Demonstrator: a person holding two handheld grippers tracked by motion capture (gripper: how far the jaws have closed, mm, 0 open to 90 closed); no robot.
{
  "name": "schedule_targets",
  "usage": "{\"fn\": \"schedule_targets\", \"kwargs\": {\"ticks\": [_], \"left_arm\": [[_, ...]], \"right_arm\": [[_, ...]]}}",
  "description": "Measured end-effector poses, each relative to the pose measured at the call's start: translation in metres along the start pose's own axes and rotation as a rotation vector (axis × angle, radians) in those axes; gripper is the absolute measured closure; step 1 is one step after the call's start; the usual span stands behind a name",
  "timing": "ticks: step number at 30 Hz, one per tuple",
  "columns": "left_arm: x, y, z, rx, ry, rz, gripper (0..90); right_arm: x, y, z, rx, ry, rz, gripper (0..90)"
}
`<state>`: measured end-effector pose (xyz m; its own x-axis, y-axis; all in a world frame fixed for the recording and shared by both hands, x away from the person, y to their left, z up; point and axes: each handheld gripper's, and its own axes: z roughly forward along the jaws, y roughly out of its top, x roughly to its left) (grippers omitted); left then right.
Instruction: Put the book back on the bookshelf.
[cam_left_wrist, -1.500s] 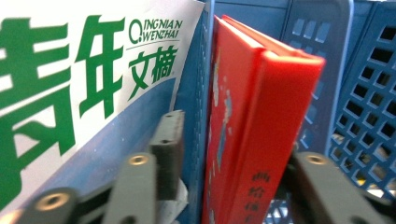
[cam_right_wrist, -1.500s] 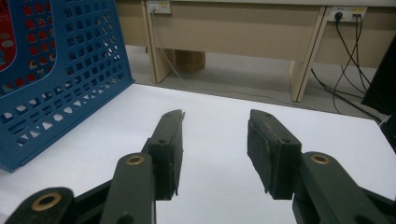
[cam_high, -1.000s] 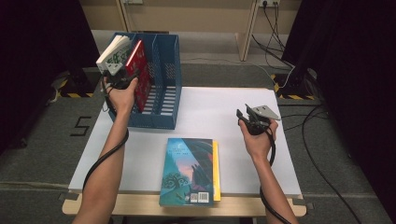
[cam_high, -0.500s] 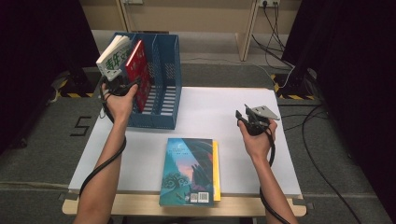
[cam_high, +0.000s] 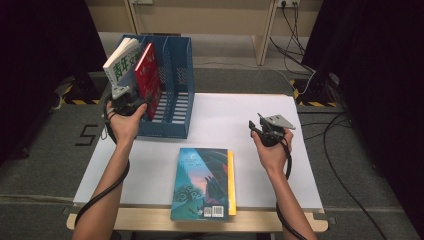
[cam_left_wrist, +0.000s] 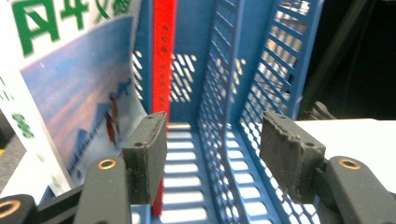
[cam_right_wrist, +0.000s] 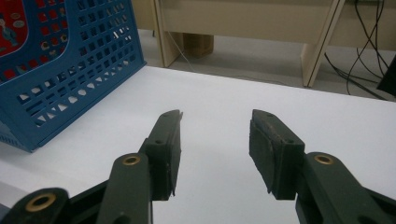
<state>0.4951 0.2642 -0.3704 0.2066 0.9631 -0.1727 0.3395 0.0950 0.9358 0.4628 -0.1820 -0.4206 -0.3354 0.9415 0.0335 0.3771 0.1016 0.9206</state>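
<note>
The left gripper (cam_high: 131, 101) had drawn back from the red book (cam_high: 146, 74) standing in the blue rack (cam_high: 176, 95), jaws apart and empty, leaving the teal book (cam_high: 201, 183) next, while the right gripper (cam_high: 263, 131) hovered open, jaws widening.

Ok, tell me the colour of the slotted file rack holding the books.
Blue. The file rack shows best in the high view, with perforated walls.

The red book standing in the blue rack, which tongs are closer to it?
Left. The left tongs are right at the thin red book in the blue plastic file rack, open. The right tongs hang open over the white table, far off.
</note>
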Motion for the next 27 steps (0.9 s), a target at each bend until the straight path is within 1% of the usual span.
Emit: {"fn": "schedule_targets", "kwargs": {"ticks": [5,7,10,12,15,18,21,23,25,27], "left_arm": [[-0.007,-0.007,-0.013,0.023,-0.026,0.027,41.2],[-0.01,-0.011,-0.019,0.029,-0.027,0.043,42.3],[-0.015,-0.018,-0.027,0.045,-0.048,0.046,42.8],[-0.021,-0.025,-0.031,0.064,-0.077,0.053,43.0],[-0.029,-0.036,-0.036,0.088,-0.111,0.055,43.2],[-0.037,-0.05,-0.039,0.125,-0.157,0.048,43.3],[-0.047,-0.065,-0.04,0.166,-0.198,0.059,43.7],[-0.052,-0.076,-0.04,0.197,-0.233,0.052,43.8],[-0.055,-0.085,-0.039,0.219,-0.251,0.051,44.3],[-0.056,-0.093,-0.037,0.242,-0.266,0.033,44.4]], "right_arm": [[0.002,0.0,0.0,0.014,0.011,0.004,54.2],[0.003,0.0,-0.001,0.028,0.019,0.011,54.2],[0.005,0.0,-0.001,0.054,0.03,0.014,54.2],[0.006,-0.001,-0.001,0.069,0.037,0.015,54.2],[0.008,-0.004,0.0,0.091,0.047,0.024,54.2],[0.011,-0.007,0.001,0.111,0.066,0.023,54.2],[0.014,-0.009,0.003,0.138,0.081,0.026,54.2],[0.016,-0.011,0.003,0.157,0.09,0.028,54.2],[0.019,-0.012,0.004,0.173,0.107,0.031,54.2],[0.022,-0.013,0.004,0.19,0.124,0.027,54.2]]}}
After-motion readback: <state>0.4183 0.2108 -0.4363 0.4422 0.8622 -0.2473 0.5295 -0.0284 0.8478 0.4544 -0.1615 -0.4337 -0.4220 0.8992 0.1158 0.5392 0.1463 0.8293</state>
